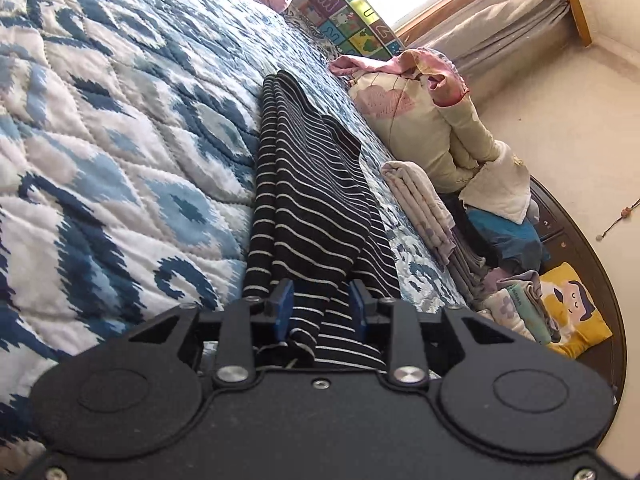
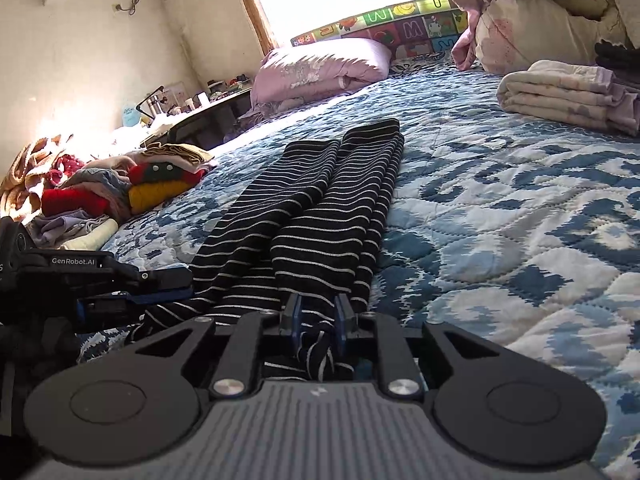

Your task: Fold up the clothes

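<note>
Left gripper (image 1: pixel 320 308), branded GenRobot.AI, straddles black white-striped knit garment (image 1: pixel 308 200) half-open; right gripper (image 2: pixel 318 318) nearly pinches its bunched hem, bottom centre.

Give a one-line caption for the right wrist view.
Right gripper at the near end of a striped garment laid lengthwise on a blue patterned quilt, left gripper alongside.

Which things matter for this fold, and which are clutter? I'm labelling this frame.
In use: striped garment, left tool, right tool, quilt.
Lying about: folded towels, pink pillow, clothes heap, alphabet mat.
</note>
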Motion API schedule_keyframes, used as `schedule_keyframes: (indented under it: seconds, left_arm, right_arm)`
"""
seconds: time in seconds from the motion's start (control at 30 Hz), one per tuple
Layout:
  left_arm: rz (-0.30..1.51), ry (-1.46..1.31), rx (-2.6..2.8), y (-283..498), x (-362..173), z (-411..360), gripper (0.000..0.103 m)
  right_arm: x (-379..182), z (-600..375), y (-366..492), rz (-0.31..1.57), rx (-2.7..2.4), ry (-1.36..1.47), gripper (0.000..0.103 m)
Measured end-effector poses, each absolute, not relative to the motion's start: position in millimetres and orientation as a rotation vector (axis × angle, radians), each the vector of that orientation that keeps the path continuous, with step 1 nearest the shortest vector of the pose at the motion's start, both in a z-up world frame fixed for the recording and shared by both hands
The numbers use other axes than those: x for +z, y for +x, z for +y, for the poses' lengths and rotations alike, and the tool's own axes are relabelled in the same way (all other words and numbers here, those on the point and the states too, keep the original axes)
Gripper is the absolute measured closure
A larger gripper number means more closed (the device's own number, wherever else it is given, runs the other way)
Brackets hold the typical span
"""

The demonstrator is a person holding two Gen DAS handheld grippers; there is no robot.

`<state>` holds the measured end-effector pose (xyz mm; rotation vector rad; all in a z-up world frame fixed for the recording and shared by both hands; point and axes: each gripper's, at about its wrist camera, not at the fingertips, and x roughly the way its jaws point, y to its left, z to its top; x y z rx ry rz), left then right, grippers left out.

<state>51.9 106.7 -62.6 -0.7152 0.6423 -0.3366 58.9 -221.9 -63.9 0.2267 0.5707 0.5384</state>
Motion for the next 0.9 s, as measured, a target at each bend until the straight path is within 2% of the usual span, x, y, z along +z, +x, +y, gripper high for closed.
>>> schedule_keyframes:
  seconds: [0.07,0.13,0.17,0.23,0.53,0.73,0.9]
  left_arm:
    - [0.585,-0.606,-0.324,41.9,-46.1,104.1,0.046]
    - [0.540,-0.458,-0.324,31.0,-31.8,100.0,0.031]
    - [0.521,-0.380,-0.325,25.6,-25.3,97.8,0.028]
    - [0.506,-0.255,-0.334,16.5,-17.9,95.3,0.028]
    - [0.527,0.207,-0.356,-10.7,-17.0,83.1,0.027]
    - [0.496,0.615,-0.382,-20.4,-37.2,57.8,0.028]
    - [0.481,0.762,-0.406,-22.3,-55.7,50.9,0.028]
  right_arm:
    - [-56.2,-226.6,48.4,0.537,0.518,0.192,0.068]
    - [-50.4,-230.4,37.4,0.510,0.492,0.130,0.063]
    - [-49.2,-231.6,33.9,0.511,0.479,0.104,0.055]
    - [-49.1,-232.2,28.4,0.534,0.457,0.046,0.047]
    - [-53.4,-229.6,15.5,0.636,0.343,-0.078,0.036]
    - [-54.0,-227.5,9.1,0.647,0.318,-0.124,0.035]
    - [-55.8,-221.4,5.6,0.651,0.321,-0.174,0.035]
